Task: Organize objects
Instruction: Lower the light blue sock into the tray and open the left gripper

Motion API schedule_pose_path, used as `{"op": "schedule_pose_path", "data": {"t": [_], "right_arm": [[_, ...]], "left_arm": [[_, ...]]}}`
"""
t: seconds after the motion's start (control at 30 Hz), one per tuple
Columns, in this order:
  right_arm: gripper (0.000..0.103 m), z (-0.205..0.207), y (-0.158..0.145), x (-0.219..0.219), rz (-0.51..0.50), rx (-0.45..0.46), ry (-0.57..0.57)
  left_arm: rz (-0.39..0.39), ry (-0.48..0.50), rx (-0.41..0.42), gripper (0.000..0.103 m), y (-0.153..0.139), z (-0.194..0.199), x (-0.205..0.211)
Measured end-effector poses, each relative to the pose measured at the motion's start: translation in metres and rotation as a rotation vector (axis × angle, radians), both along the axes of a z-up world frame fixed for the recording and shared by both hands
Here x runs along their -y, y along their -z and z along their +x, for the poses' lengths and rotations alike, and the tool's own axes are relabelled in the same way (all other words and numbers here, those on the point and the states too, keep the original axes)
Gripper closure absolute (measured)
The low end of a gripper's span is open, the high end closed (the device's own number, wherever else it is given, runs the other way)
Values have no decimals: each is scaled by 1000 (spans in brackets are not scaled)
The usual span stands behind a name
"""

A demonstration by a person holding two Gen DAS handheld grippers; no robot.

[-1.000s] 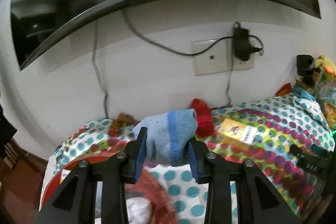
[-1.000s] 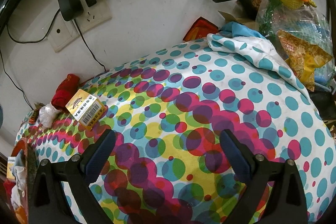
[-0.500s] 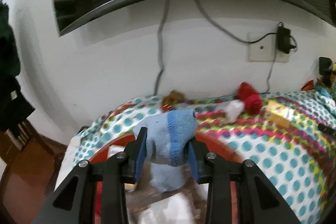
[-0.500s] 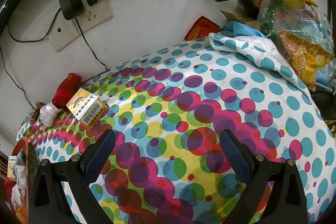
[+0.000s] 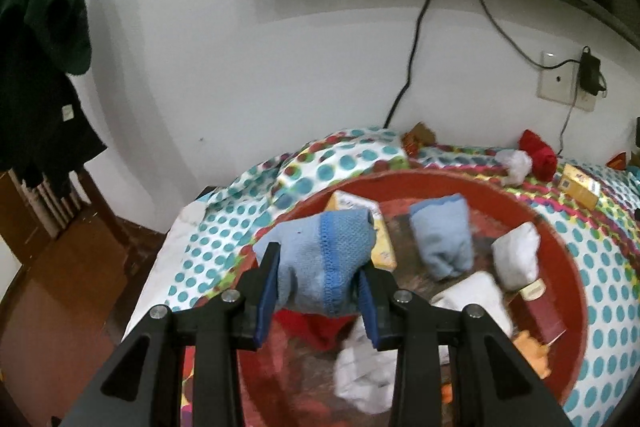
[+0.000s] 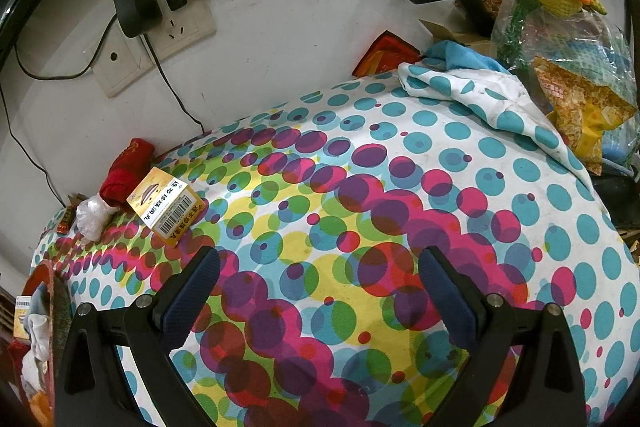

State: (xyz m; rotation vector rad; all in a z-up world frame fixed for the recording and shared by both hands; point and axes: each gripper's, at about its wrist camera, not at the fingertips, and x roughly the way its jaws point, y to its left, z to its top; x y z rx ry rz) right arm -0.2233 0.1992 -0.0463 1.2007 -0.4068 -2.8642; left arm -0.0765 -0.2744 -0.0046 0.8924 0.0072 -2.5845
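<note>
Your left hand-held gripper [image 5: 318, 301] is clamped on a light blue knitted cloth bundle [image 5: 320, 261], held above the round red basin [image 5: 576, 279] on the dotted worktop [image 6: 320, 227]. Your right hand-held gripper [image 6: 318, 281] hangs wide open, empty. Farther off lies a yellow barcoded box [image 6: 166, 207].

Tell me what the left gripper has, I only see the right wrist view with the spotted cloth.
Observer: The left gripper is shut on a rolled light blue sock.
Operator: Where is it relative to the basket?
Observer: Over the near side of the round red basket, sock not yet released.
Operator: What's already in there?
Observer: Another blue sock roll, white sock rolls and a yellow box.
</note>
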Motion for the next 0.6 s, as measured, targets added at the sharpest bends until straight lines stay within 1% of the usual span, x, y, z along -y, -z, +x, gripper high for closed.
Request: {"op": "schedule_pose_path", "data": {"t": [0.13, 0.2, 0.23, 0.33, 0.5, 0.53, 0.6], "right_arm": [[4, 0, 0, -1, 1, 2, -2], [4, 1, 1, 0, 3, 2, -2], [4, 0, 1, 0, 2, 3, 0], [4, 0, 1, -1, 3, 3, -2], [4, -1, 1, -1, 2, 3, -1], [4, -1, 1, -1, 2, 4, -3], [4, -1, 0, -1, 1, 3, -2]], "left_arm": [[40, -33, 11, 67, 14, 7, 12], [49, -50, 10, 67, 18, 14, 11], [67, -43, 4, 66, 20, 20, 8], [53, -39, 8, 66, 28, 31, -4], [42, -19, -18, 65, 37, 57, -31], [52, -5, -25, 65, 40, 65, -40], [46, 35, -14, 65, 46, 71, -55]]}}
